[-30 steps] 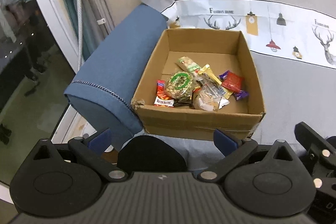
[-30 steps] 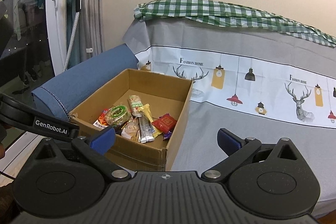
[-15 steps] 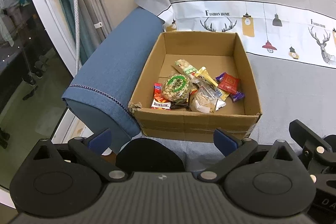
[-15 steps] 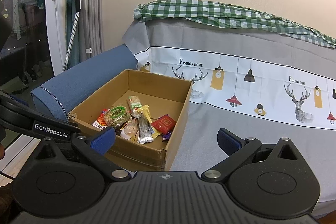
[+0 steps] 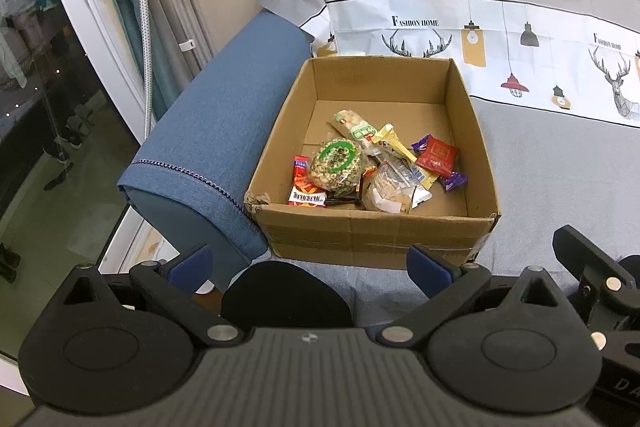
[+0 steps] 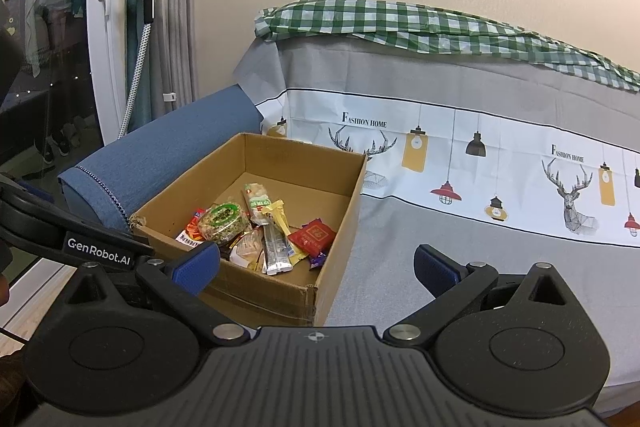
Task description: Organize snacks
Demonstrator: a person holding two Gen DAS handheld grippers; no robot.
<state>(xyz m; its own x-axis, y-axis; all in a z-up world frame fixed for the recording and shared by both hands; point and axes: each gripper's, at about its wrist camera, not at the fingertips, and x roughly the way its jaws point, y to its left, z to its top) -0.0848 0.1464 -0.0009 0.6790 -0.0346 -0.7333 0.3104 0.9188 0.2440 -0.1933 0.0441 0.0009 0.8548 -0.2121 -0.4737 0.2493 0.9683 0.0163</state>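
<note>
The snacks (image 5: 372,163) were seen heaped in the near half of an open cardboard box (image 5: 376,227) set on a grey printed cover (image 5: 560,179) beside a blue armrest (image 5: 216,131), while the left gripper (image 5: 308,267) and right gripper (image 6: 316,263) were held short of it, fingers spread apart and empty.

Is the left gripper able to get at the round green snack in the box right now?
Probably yes: the left gripper is open, the cardboard box has no lid, and the round green snack lies on top of the pile.
</note>
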